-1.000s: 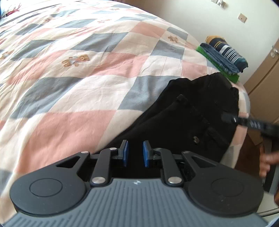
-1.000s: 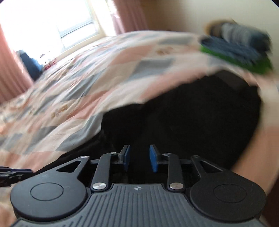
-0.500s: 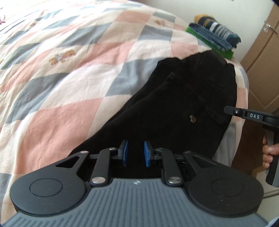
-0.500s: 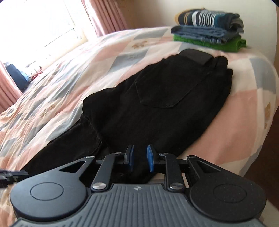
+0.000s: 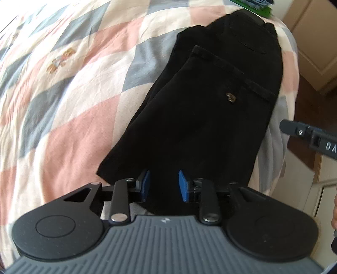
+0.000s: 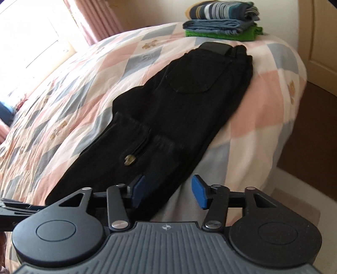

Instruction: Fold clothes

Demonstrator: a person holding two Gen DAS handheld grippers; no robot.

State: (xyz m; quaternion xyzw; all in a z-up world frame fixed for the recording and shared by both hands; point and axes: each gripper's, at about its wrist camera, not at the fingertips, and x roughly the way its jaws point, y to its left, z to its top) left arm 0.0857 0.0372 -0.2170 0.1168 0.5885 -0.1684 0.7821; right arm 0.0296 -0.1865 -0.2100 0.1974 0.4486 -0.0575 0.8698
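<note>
2 wrist views, close, share black trousers (image 5: 210, 109).

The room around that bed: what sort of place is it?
Most likely a home bedroom: a bed with a checked quilt, black trousers laid out on it, a stack of folded clothes and pink curtains.

Bed (image 6: 263, 88) covered by a quilt (image 5: 73, 88) in pink, grey-blue and cream diamonds, some patches with small bear prints. Lying directly on it, near the edge: black trousers (image 6: 189, 105), folded lengthwise, waistband toward the far corner, metal button (image 5: 231, 98) showing. Just beyond the waistband, at the corner: stack of folded clothes (image 6: 223, 21), green at the bottom, blue above, striped on top.
</note>
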